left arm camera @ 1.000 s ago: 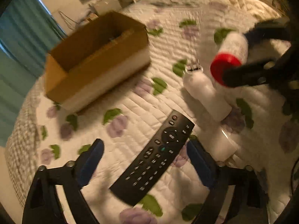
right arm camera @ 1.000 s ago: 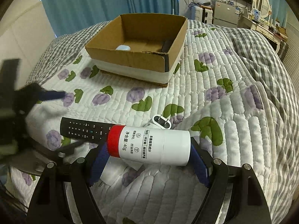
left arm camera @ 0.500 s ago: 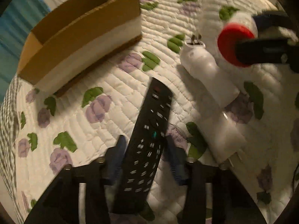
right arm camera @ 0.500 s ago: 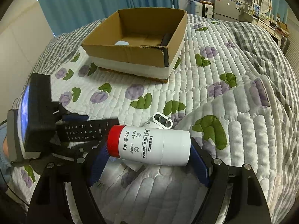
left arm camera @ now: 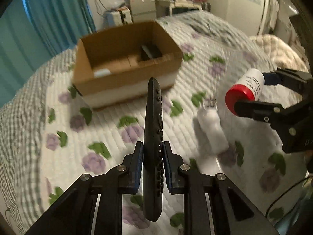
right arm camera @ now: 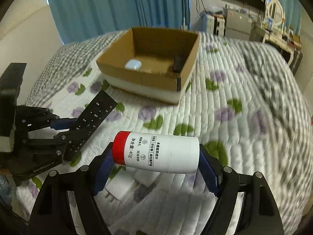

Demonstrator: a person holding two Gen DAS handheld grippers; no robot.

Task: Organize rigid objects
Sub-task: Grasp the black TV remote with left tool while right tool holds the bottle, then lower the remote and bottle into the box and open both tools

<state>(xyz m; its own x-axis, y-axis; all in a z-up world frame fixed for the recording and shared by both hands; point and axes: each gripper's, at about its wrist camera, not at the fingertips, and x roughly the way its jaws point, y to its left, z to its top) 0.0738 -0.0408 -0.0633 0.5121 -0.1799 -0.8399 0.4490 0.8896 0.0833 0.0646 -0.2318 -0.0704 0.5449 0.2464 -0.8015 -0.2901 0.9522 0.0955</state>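
Left wrist view: our left claw (left arm camera: pixel 152 163) is clamped on the black remote (left arm camera: pixel 153 129), pads pressing its two long edges, the remote on edge and pointing forward at the cardboard box (left arm camera: pixel 125 62). It hangs clear of the quilted bed (left arm camera: pixel 58 156).

Right wrist view: our right claw (right arm camera: pixel 156 161) grips the white bottle with a red cap (right arm camera: pixel 156 151) end to end, one pad on the cap, one on the base, bottle lying crosswise above the bed.

Box sits ahead of both claws, open top. Inside we see a pale rounded object (right arm camera: pixel 133 64) and a dark item (right arm camera: pixel 177 63) by the far right wall. A white cylinder (left arm camera: pixel 211 131) and a white plug adapter (right arm camera: pixel 121 188) lie loose on the bed below.

Step in hand, as we judge it: carry both items to the box.

- Lift each high enough to clear the near wall (right arm camera: pixel 137 74) before moving in.
- Take turns; two claws over one opening could collide.
- Lower the remote flat into the bare middle of the floor, away from the pale object.
- End-to-end grip on the bottle looks slippery; keep it level, release low.
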